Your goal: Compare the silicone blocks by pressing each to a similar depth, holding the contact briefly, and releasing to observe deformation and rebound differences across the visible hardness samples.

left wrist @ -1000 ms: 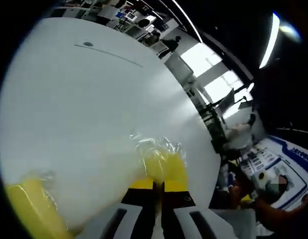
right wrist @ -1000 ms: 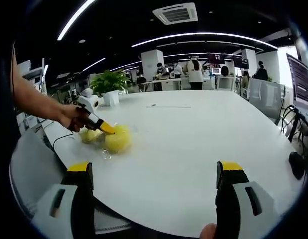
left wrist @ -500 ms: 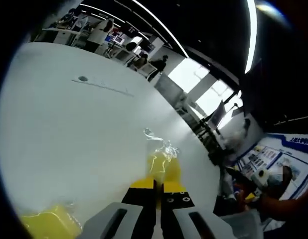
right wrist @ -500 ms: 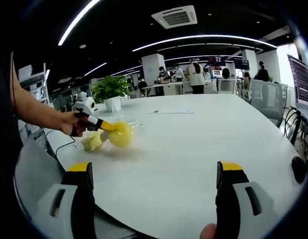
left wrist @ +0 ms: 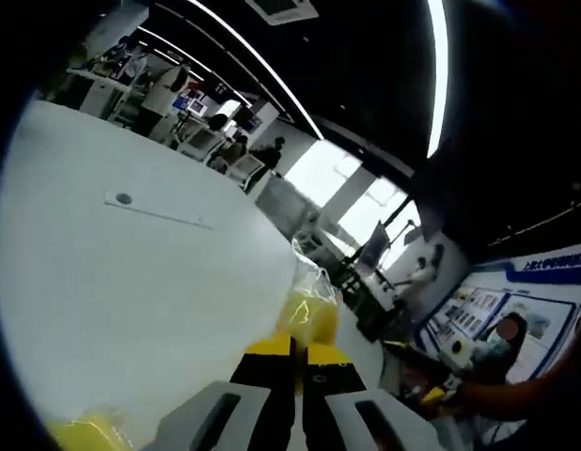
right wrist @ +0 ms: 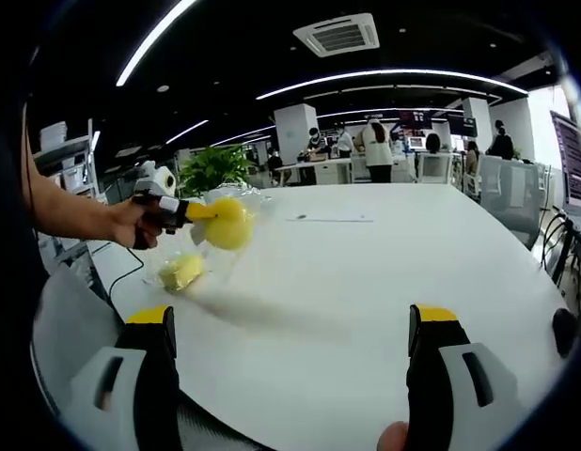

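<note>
Above table, left claw has lifted bagged yellow block higher.

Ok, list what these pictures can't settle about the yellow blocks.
- Held block, left gripper view: crinkled clear wrap and the shut jaws cover its lower part; dent unreadable.
- Second block, same view: cut off by the bottom edge.
- Block on the table, right gripper view: too small, wrapped; hardness label unreadable.
</note>
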The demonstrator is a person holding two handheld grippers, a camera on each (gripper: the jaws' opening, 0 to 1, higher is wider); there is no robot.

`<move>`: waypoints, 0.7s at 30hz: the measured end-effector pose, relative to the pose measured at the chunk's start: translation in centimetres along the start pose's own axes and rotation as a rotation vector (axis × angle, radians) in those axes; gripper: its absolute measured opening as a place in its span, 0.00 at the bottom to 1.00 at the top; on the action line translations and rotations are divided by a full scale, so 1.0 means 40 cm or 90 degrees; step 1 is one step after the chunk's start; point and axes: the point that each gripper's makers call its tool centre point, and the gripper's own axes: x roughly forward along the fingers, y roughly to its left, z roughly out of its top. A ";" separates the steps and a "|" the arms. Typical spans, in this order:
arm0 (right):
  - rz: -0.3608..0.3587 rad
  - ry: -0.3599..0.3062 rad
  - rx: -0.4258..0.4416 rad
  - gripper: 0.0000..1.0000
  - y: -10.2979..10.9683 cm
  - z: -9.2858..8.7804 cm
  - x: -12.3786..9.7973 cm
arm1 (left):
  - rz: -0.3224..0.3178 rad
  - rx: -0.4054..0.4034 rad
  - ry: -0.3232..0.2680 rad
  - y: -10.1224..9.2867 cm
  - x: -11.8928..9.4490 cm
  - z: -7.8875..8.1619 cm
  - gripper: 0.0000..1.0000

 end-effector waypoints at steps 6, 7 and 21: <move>0.018 -0.027 0.005 0.97 0.024 0.056 0.012 | -0.036 0.014 -0.031 -0.066 -0.015 0.053 0.00; 0.025 -0.034 0.002 0.97 0.035 0.075 0.017 | -0.040 0.016 -0.034 -0.075 -0.017 0.060 0.00; 0.190 -0.125 0.041 0.96 0.191 0.314 0.098 | -0.106 0.027 -0.068 -0.195 -0.064 0.114 0.00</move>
